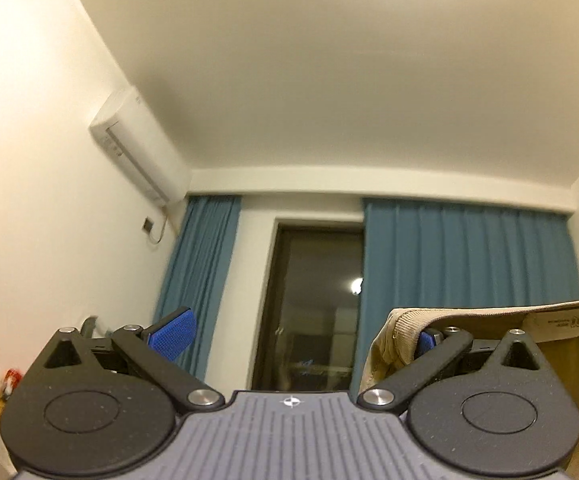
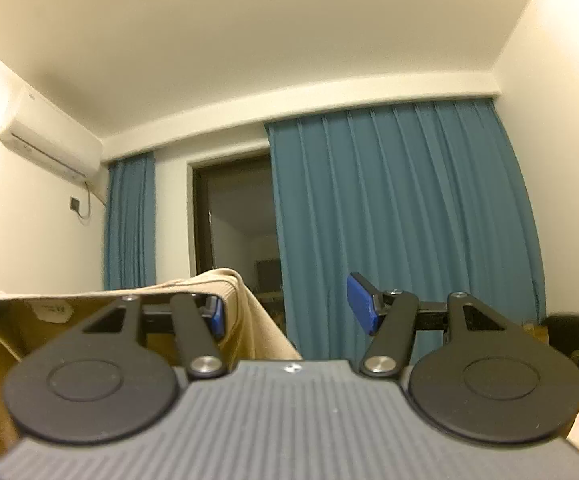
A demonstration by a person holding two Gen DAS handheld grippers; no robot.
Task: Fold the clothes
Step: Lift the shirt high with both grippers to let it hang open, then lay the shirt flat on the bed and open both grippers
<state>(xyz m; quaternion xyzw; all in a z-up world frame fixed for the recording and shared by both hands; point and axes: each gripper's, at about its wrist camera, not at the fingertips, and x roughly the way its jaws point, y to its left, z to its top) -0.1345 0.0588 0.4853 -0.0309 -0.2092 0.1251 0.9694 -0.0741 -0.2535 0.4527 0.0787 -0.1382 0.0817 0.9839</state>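
beige garment (image 1: 393, 344) hangs stretched between both raised grippers, draped over one finger of each; left gripper (image 1: 305, 332) and right gripper (image 2: 289, 308) gape wide. judging: spreading step; next, lower it flat.

The right claw (image 2: 293, 314) points up toward the ceiling, its blue pads (image 2: 363, 302) spread wide apart. A beige garment (image 2: 245, 320) drapes over the left pad, its label (image 2: 53, 310) showing. Behind hang teal curtains (image 2: 401, 220) and an air conditioner (image 2: 49, 150).

ribbed beige cloth garment (image 1: 403, 330), matt
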